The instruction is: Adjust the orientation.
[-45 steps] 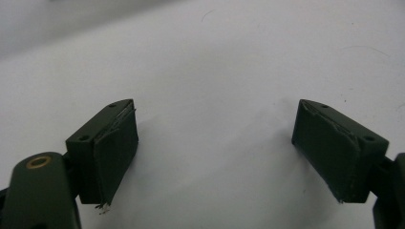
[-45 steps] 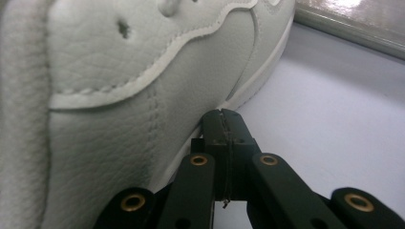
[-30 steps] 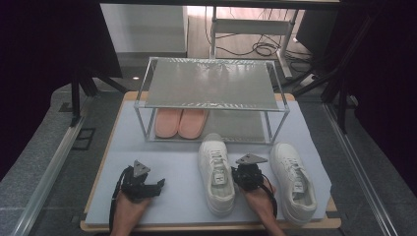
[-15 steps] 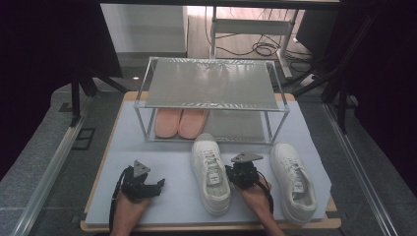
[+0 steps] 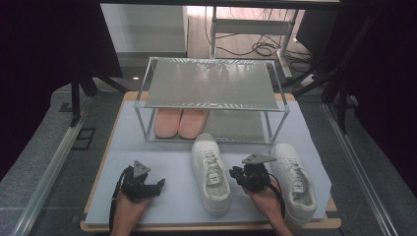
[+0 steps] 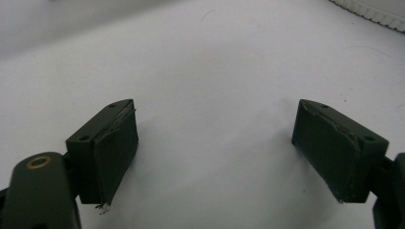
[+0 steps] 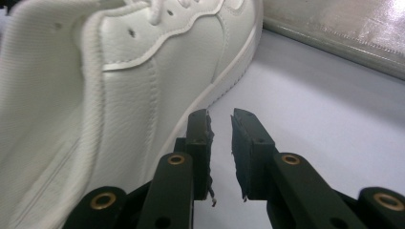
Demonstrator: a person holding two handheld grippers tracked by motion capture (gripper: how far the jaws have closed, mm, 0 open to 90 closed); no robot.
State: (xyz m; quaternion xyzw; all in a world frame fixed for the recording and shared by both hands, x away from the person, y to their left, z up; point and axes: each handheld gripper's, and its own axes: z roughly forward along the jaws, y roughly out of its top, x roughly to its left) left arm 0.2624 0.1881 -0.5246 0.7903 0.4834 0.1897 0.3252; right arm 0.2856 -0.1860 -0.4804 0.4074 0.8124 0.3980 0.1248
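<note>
Right gripper (image 5: 242, 175), lower centre-right of the high view, just beside the left white sneaker (image 5: 210, 172); jaws a narrow gap, just been opening, nothing between them. Second white sneaker (image 5: 294, 179) at lower right. Left gripper (image 5: 156, 185) at lower left on the pale mat (image 5: 172, 162), jaws wide, empty. Pink slippers (image 5: 180, 122) under the rack (image 5: 211, 83).

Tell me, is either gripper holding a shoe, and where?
No. The right gripper has a small empty gap, its jaws having just been opening beside the white shoe. The left gripper is wide open over the mat.
</note>
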